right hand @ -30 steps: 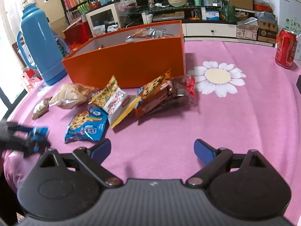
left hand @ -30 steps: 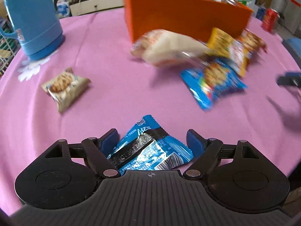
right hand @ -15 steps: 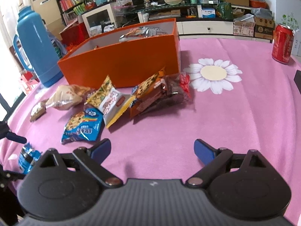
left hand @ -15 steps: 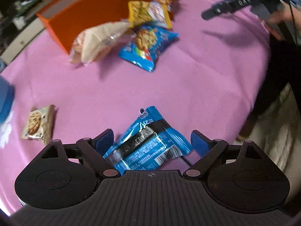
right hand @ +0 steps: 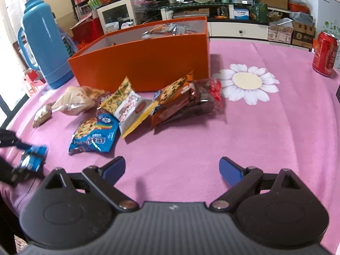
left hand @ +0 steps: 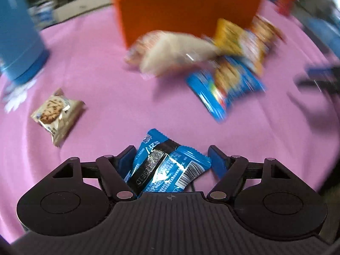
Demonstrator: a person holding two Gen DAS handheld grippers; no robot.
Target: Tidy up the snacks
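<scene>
While the left wrist view smears with motion, the left claw point(left hand: 171, 159) carries a blue snack packet point(left hand: 167, 165) between its fingers; the left pad presses the wrapper, and a sliver of gap shows at the right pad, so the hold looks light. At ten o'clock from the claw a pale cookie packet point(left hand: 56, 113) lies alone on the pink surface point(left hand: 110, 89), with the blue thermos point(left hand: 17, 31) beyond it. At twelve o'clock stands the orange box point(left hand: 184, 10), snacks already inside; against its near wall lie a cream bag point(left hand: 172, 53), a yellow packet point(left hand: 230, 36) and a blue cookie bag point(left hand: 225, 85).

To finish this step well, the carried packet should probably be lifted clear of the box wall before moving over the opening, and let go only once fully above it, since the slick foil could slip out early.

Over at three o'clock, the right claw point(right hand: 172, 169) hangs wide and empty above bare cloth, the pile at its eleven o'clock. A red can point(right hand: 325, 53) stands far off at two o'clock.
</scene>
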